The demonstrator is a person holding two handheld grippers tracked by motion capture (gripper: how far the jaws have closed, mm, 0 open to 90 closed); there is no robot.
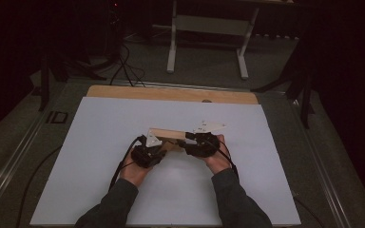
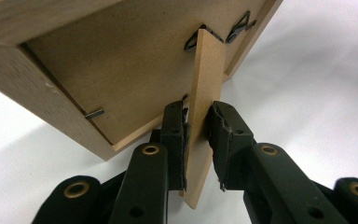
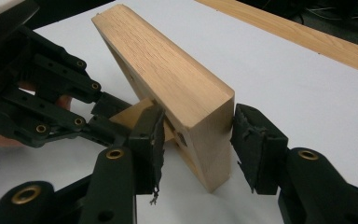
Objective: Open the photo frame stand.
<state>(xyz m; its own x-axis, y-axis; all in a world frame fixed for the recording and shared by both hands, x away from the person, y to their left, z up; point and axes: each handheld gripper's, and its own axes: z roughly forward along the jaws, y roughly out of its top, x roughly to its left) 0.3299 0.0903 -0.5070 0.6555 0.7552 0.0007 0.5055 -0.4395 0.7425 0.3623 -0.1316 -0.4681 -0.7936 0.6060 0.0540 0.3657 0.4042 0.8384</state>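
Dark floor and the legs of a white stand lie beyond the table, whose wooden top is mostly covered by a large white sheet. Near the middle of that sheet a person's two hands hold a wooden picture frame between a pair of black grippers, the forearms in dark sleeves coming in from the bottom edge.

From the left gripper view, the frame shows its back: a brown backing board with small black metal tabs at its rim, and a thin fibreboard easel stand standing out edge-on from the board. The left gripper has this stand between its fingers; one pad lies against the stand, the other is right at its opposite face, and whether it presses cannot be told for certain. No earlier picture bears on it.

In the right gripper view, the frame rests tilted on the sheet, one corner down on the paper. The right gripper straddles the near end of the frame's thick wooden side; the fingers stand on either side of the wood, one close by its face with a narrow gap showing, so the grip looks loose rather than clenched. The left gripper reaches in behind the frame there.
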